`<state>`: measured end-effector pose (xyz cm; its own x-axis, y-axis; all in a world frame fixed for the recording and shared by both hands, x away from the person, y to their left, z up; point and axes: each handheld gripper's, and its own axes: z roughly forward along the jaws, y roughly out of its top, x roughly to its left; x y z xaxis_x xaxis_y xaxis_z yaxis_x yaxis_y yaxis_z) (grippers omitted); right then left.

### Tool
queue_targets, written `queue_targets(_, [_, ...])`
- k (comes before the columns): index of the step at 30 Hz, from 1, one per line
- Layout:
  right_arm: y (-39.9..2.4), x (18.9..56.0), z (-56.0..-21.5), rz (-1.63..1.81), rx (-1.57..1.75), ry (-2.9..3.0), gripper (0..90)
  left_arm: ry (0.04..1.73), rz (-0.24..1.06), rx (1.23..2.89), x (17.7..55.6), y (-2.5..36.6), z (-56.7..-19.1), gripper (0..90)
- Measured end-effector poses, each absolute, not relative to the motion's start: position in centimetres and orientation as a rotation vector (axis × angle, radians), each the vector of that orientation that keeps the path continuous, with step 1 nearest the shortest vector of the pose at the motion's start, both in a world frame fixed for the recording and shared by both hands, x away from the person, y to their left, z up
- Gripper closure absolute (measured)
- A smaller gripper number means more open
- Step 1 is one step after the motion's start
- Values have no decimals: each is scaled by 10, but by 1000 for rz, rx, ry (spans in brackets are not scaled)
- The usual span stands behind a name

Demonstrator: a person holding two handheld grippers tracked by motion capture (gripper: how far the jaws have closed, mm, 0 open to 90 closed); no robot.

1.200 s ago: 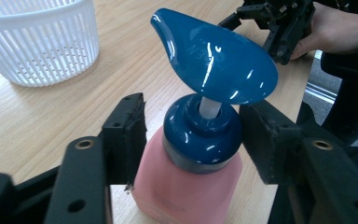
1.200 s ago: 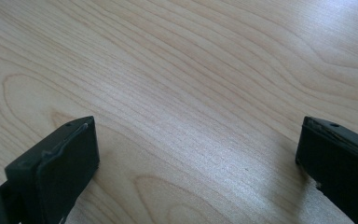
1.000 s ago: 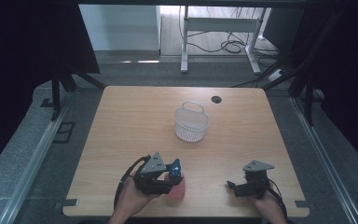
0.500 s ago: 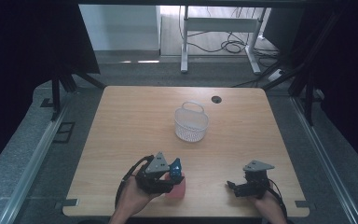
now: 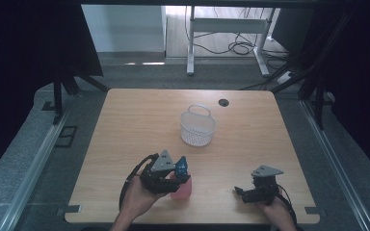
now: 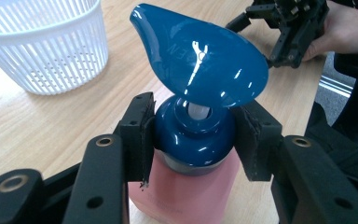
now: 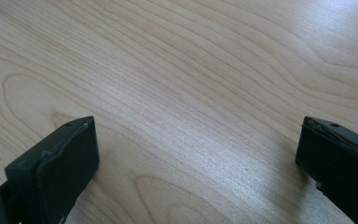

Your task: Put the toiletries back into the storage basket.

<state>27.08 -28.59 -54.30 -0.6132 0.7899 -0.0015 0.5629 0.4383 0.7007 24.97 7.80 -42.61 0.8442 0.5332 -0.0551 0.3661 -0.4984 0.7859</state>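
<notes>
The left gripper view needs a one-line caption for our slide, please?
Left gripper clamped on the blue cap of a pink bottle, white basket behind.

At the lower left of the high view we are clamping our left gripper (image 6: 193, 135) on the blue collar of a pink plastic bottle (image 6: 186, 191). At lower right, our right gripper (image 7: 198, 163) is hovering with jaws spread wide.

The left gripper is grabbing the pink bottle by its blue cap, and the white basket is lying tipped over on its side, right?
Not quite. The left gripper does grip the pink bottle at its blue cap, but the white basket is not tipped over. It stands upright on the table with its opening facing up, as the high view shows.
</notes>
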Motion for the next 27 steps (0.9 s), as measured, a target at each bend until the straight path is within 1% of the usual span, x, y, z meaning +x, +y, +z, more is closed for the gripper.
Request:
queue_targets(13, [-286, 271, -543, 967, 1159, 2365, 0, 686, 256, 2126, 265, 74, -414, 525])
queue_targets(27, [-286, 271, -543, 966, 1159, 2367, 0, 724, 299, 2113, 282, 70, -404, 526])
